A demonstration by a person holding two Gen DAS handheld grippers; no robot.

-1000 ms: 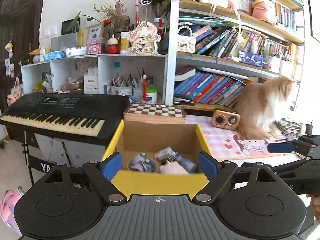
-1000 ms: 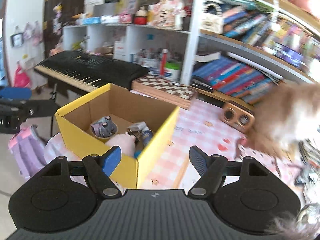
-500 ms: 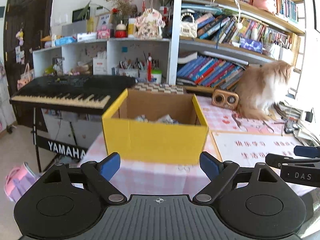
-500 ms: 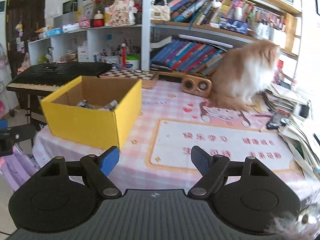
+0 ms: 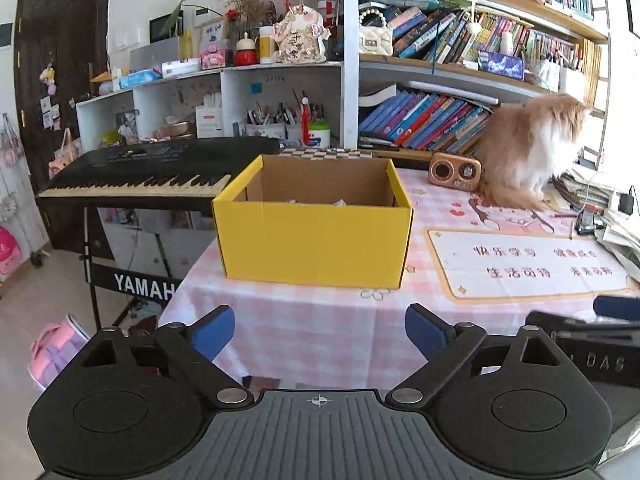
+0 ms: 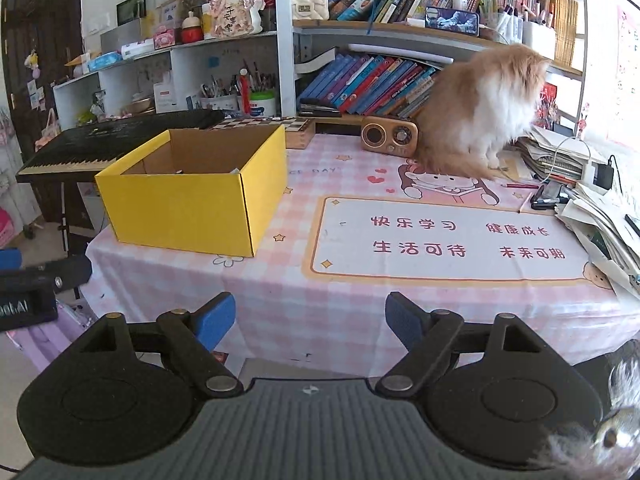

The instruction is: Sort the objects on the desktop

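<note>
My left gripper [image 5: 319, 326] and right gripper [image 6: 309, 318]: both spread wide, empty, off the near table edge. Yellow box [image 5: 314, 236] sits on the pink checked cloth [image 6: 280, 292], ahead of left, ahead-left of right, well apart.

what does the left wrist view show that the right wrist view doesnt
Only the left wrist view shows the keyboard stand's YAMAHA lettering and a pink bag on the floor. Only the right wrist view shows the whole paper stack along the table's right side, plus the pens and red pencil beside it. Both show the yellow box, the small radio, the cat, the pink checked tablecloth, and an open, empty claw: left, right.
</note>
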